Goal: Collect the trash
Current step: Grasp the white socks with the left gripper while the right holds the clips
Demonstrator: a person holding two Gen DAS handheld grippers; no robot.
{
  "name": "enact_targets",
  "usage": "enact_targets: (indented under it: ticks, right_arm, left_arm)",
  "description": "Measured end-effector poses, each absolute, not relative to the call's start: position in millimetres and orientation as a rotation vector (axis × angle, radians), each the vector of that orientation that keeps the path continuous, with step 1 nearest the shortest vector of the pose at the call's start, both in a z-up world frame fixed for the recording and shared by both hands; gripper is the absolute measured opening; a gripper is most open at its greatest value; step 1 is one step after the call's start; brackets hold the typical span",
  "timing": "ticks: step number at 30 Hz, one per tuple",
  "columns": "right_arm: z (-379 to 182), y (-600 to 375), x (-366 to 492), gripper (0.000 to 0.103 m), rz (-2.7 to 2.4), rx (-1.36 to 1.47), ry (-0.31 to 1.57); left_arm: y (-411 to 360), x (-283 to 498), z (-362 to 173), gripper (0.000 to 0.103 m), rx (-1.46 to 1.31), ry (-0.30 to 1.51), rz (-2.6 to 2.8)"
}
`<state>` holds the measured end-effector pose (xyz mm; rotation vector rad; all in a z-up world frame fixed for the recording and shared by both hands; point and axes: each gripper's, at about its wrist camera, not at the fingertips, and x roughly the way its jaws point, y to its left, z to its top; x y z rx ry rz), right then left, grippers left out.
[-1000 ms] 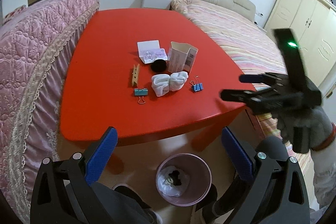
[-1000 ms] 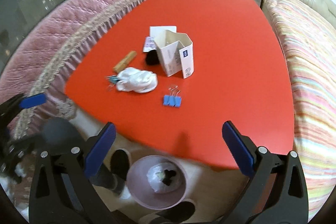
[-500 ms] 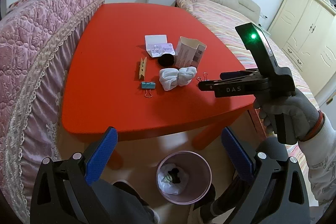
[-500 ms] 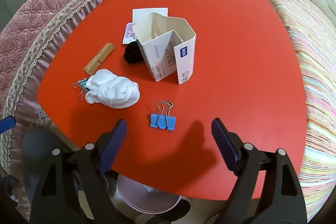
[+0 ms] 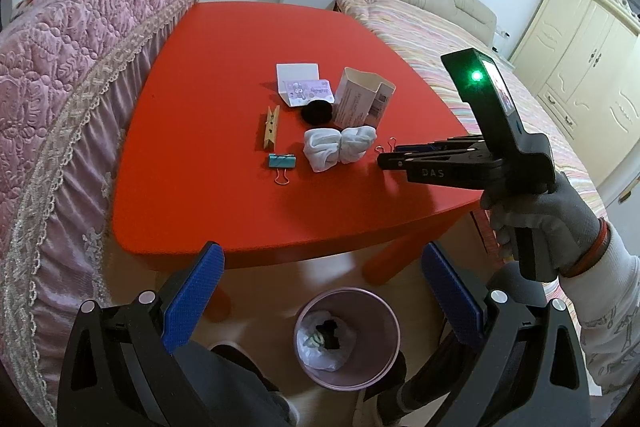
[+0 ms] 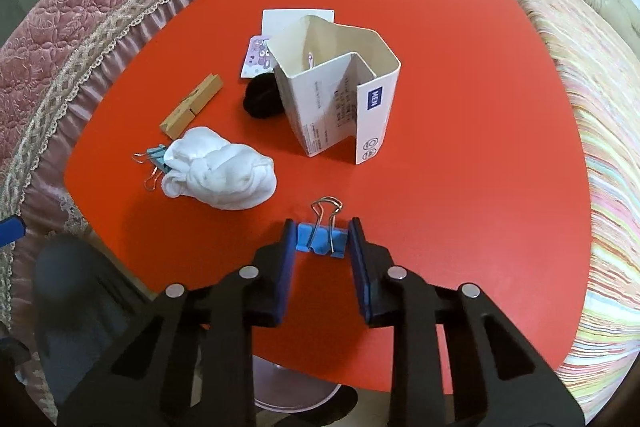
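Your right gripper (image 6: 322,241) is closing around the blue binder clip (image 6: 319,239) near the table's (image 6: 460,107) near edge, not yet clenched. The clip is light, stiff and slippery: squeeze its flat body, not the wire loops. Your left gripper (image 5: 320,291) hangs released above the bin (image 5: 347,339).

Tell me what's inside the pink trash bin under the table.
The bin holds a white liner bag with dark scraps and something pale green on it. Anything under them is hidden.
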<state>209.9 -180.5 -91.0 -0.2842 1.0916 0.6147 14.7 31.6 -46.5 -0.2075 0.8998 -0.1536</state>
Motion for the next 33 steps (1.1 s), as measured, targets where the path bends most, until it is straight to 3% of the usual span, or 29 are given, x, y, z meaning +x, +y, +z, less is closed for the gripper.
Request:
enact_targets:
  ticks: [21,33]
  right_arm:
    - [-57.5,-253.2,161.6,0.026,0.651,-0.097,1.048]
    - [-53.7,-270.5,159.0,0.026,0.629,-0.080,1.043]
  left_arm:
    - [0.8,103.7,-27.3,0.095,-0.083,0.973,-0.243]
    - [-24.1,177.2,-68.4,0.095,0.110,1.154,-0.242]
